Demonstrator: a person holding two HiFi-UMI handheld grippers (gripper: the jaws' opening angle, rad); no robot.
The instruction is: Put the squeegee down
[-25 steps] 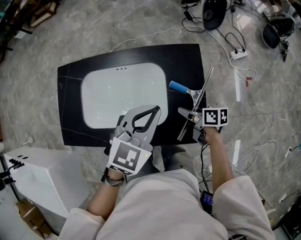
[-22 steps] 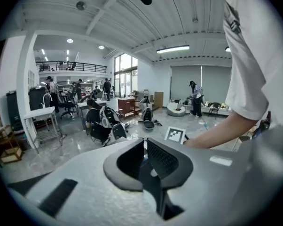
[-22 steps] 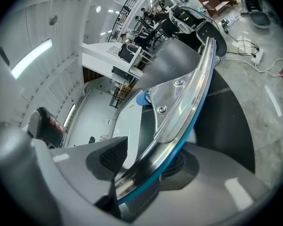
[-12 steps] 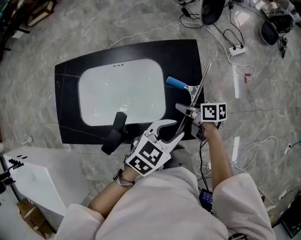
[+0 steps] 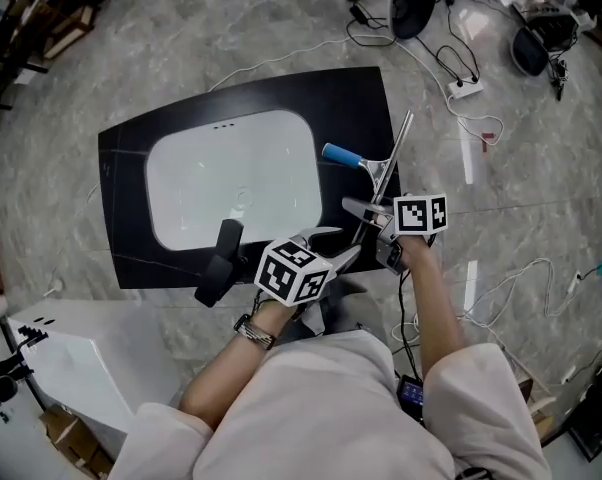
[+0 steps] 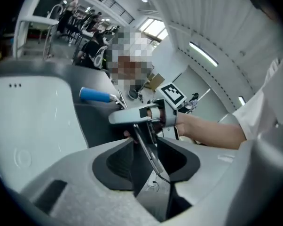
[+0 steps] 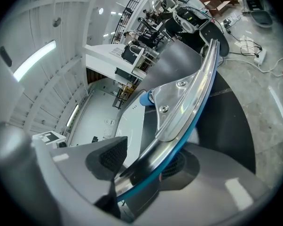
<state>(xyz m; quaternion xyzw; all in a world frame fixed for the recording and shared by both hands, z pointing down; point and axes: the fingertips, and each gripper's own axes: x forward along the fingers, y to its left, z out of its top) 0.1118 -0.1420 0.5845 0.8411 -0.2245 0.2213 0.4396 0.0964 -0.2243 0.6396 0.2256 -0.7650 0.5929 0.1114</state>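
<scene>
1. The right gripper [image 5: 373,226] is pinching the near end of the squeegee [image 5: 379,173], with its jaws closed on the metal blade channel and the blue rubber strip running between them.
2. The squeegee is sitting over the right side of the black table [image 5: 126,208], just beside the white basin [image 5: 231,178]. Its blue handle [image 5: 341,155] is pointing toward the basin. Whether it is touching the table is not showing.
3. The left gripper [image 5: 333,248] is spreading its jaws with nothing between them, hovering at the table's front edge near a dark object [image 5: 219,263] lying there.
4. The squeegee is looking light and stiff, but long. Held by one tip, it is likely wanting to swing, and the smooth metal may be slipping in the pads.
5. A steadier hold is probably the bracket where the handle meets the blade.
6. The put-down is looking close: lowering it flat, then releasing.
</scene>
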